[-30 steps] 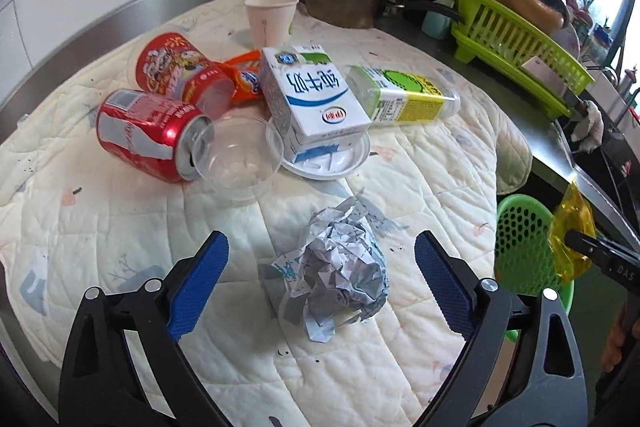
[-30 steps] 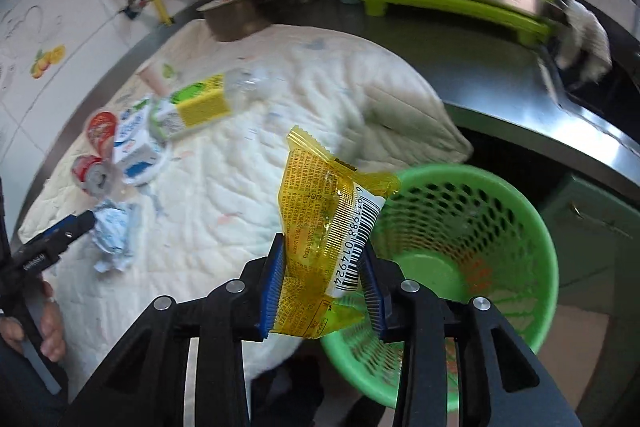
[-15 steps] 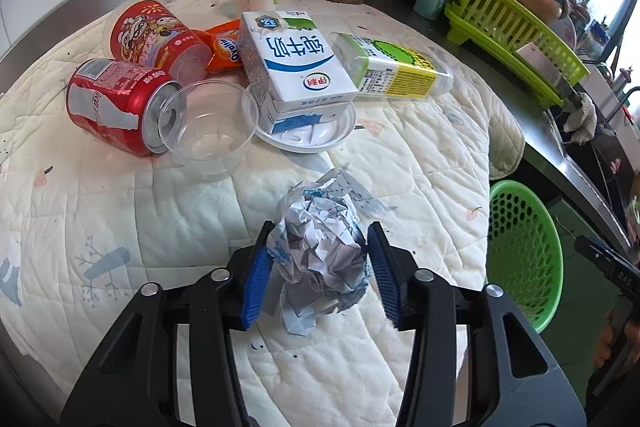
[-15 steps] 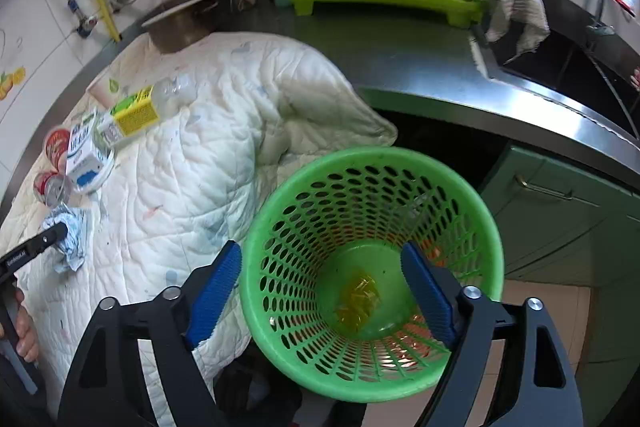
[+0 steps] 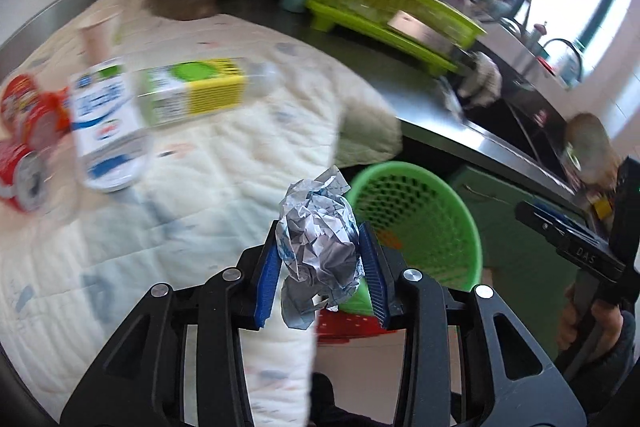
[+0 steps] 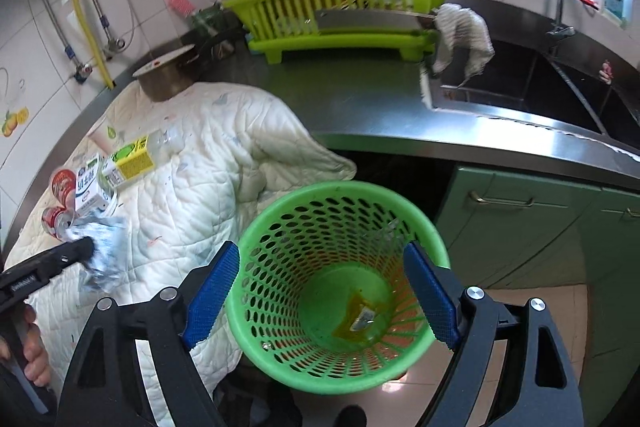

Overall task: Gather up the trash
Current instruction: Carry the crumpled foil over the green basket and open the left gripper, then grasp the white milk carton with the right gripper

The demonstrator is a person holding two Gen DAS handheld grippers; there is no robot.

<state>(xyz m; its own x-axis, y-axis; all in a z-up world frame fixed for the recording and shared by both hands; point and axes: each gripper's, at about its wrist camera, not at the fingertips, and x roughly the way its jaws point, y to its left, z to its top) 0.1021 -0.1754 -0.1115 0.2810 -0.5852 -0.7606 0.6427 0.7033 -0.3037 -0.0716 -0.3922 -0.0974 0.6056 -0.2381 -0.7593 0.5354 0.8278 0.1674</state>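
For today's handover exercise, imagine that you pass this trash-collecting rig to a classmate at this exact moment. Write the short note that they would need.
Left gripper: shut on the crumpled ball of white-and-blue paper, held off the white quilted mat, near the green perforated plastic basket.
Right gripper: open, empty, above the basket.
Done: a yellow plastic wrapper lies at the basket's bottom.
Left on the mat: red soda can, red snack cup, white-and-blue milk carton, clear bottle with a green-and-yellow label, paper cup.
Next, probably: drop the paper ball in the basket.
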